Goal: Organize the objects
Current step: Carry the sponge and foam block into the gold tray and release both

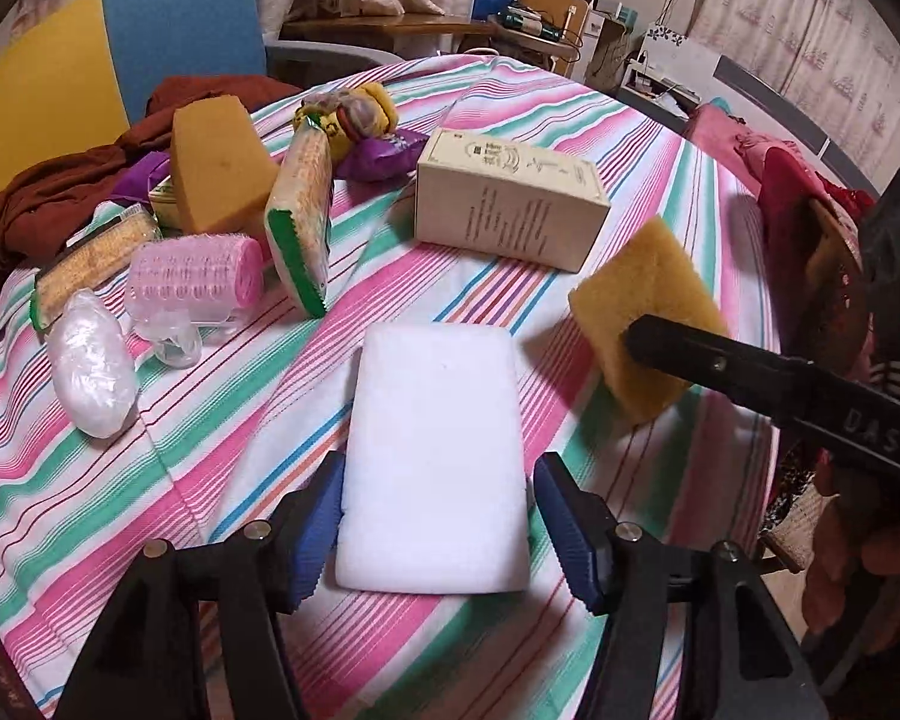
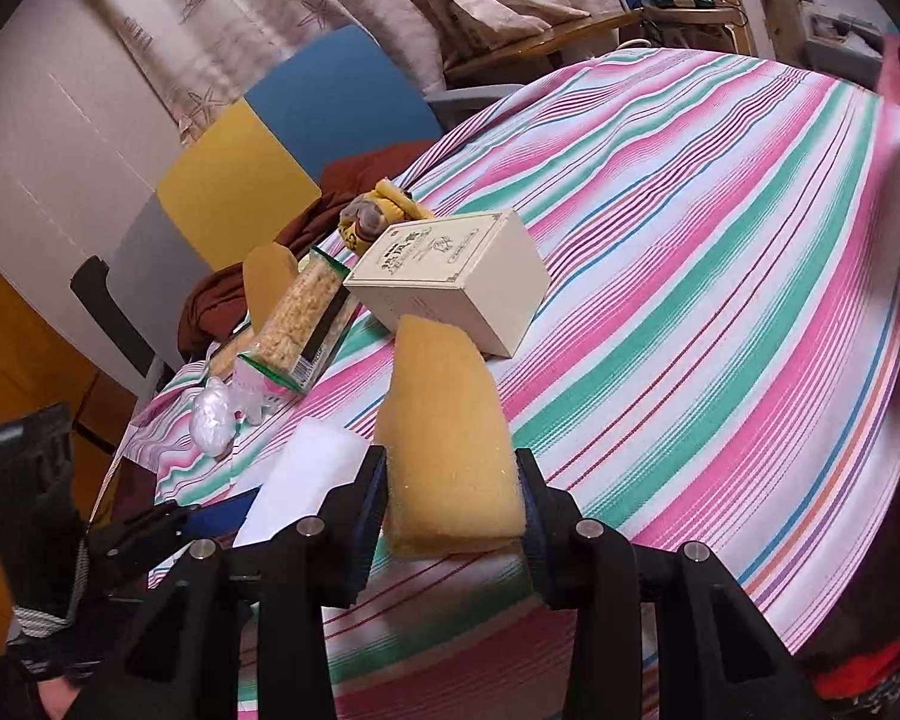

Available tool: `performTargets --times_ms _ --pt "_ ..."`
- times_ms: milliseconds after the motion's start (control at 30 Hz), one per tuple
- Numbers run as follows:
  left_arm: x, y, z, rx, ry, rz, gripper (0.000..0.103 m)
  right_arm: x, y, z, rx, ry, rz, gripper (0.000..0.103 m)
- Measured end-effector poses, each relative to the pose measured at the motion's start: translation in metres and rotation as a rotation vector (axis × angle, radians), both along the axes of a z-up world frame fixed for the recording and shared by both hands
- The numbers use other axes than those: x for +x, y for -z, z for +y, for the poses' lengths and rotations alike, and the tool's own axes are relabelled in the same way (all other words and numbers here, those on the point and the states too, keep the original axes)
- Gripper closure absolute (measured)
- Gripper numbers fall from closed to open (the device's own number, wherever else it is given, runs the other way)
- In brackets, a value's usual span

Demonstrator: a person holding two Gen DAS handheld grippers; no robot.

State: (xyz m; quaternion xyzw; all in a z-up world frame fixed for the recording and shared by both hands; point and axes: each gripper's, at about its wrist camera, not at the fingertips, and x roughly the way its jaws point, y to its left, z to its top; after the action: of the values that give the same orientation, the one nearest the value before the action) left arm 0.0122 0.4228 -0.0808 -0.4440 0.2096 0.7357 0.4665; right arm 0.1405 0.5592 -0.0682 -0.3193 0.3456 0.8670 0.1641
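Nearest, the left gripper (image 1: 444,540) stands with its blue pads apart on either side of a white foam pad (image 1: 432,468) that lies flat on the striped cloth of the counter (image 1: 660,180), close to the near edge; a sliver of gap shows on each side, so nothing is pinched. No earlier view is there to compare with.

Just to its right, the right gripper (image 2: 450,516) is clamped on a yellow sponge (image 2: 444,438), lifted clear of the cloth and tilted, its far end pointing toward the middle of the counter.

Further in, a cream carton (image 1: 510,198) lies on its side near the middle; it is closed, so what it holds cannot be told.

Toward the left edge sits a cluster: a pink hair roller (image 1: 195,279) in a clear case, a white plastic-wrapped bundle (image 1: 93,369) beside it, two clear packets of grain bars (image 1: 303,222), one propped upright and one lying flat, and a larger orange sponge (image 1: 219,168) standing on edge.

At the far left edge lie a purple pouch (image 1: 381,156), a yellow wrapped toy (image 1: 354,114) and a heap of rust-brown cloth (image 1: 48,192).
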Motion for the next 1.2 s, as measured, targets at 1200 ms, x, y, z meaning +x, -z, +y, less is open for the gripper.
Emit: performTargets --times_ms 1200 --pt "0.027 -0.004 -0.086 0.143 -0.060 0.059 0.046 -0.013 -0.017 -0.047 0.037 -0.095 -0.040 0.064"
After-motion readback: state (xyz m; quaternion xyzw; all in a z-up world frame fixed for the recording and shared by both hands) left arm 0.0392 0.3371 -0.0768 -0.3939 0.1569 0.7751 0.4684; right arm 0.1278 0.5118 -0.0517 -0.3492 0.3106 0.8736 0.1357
